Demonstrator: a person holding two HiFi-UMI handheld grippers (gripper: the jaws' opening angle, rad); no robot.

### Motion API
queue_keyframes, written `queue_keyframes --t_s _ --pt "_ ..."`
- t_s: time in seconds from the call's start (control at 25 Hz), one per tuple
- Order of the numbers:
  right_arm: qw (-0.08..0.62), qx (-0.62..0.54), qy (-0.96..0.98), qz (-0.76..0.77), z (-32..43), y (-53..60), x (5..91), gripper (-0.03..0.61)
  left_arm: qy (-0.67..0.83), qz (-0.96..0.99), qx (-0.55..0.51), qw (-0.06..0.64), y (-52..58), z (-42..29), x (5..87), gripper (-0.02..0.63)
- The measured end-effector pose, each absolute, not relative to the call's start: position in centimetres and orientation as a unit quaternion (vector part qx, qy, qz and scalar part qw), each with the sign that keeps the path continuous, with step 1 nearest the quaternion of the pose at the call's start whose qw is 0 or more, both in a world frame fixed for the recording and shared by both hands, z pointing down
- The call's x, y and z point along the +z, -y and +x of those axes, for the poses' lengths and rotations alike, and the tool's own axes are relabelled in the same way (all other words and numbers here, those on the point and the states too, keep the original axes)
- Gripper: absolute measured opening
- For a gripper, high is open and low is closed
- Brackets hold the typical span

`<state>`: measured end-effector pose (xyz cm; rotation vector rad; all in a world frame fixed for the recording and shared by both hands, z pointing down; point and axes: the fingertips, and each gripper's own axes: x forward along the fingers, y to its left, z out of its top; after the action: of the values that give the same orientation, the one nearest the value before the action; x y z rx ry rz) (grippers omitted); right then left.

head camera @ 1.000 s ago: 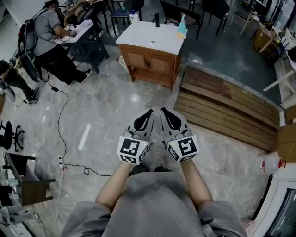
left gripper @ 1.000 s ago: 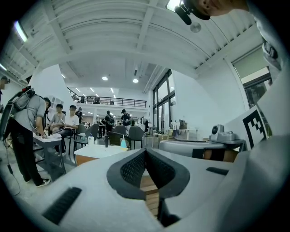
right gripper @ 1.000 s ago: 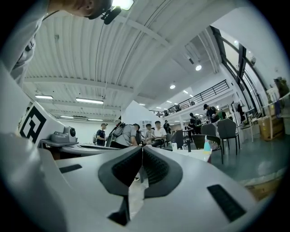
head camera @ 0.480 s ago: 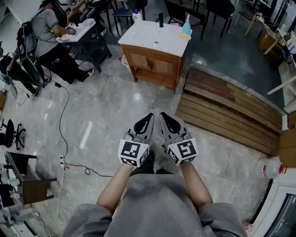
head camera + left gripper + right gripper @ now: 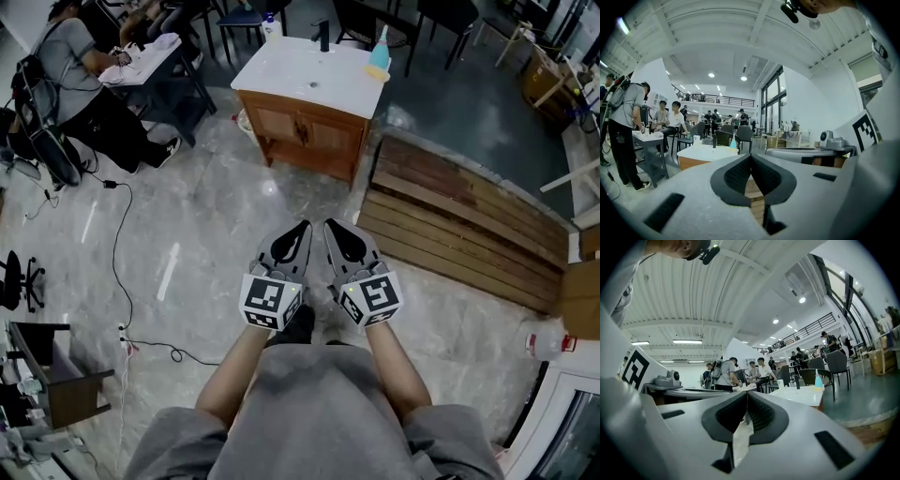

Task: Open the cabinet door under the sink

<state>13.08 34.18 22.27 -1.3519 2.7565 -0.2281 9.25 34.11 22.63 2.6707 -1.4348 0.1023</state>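
Cabinet doors (image 5: 323, 131) sit closed right beneath the white sink (image 5: 309, 73), up ahead of me. My left gripper (image 5: 300, 228) hangs well short of the sink, jaws pressed together on nothing. My right gripper (image 5: 331, 227), just beside it and equally short of the sink, has its jaws together too, empty.

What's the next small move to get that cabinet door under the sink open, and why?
Probably step forward toward the sink cabinet first. Its two wooden doors look closed, and a stretch of marble floor lies between it and the left gripper and right gripper, held side by side, both shut and empty. No door handle is within reach yet.
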Motion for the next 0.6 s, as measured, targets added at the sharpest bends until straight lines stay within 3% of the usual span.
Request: queue_keyframes --t_s 0.6 --pt "-0.004 -0.082 -0.885 -0.458 7.2 -23.3 23.7 0.012 0.459 0.884 0.027 0.081 -23.0 2.8 23.9 0.009"
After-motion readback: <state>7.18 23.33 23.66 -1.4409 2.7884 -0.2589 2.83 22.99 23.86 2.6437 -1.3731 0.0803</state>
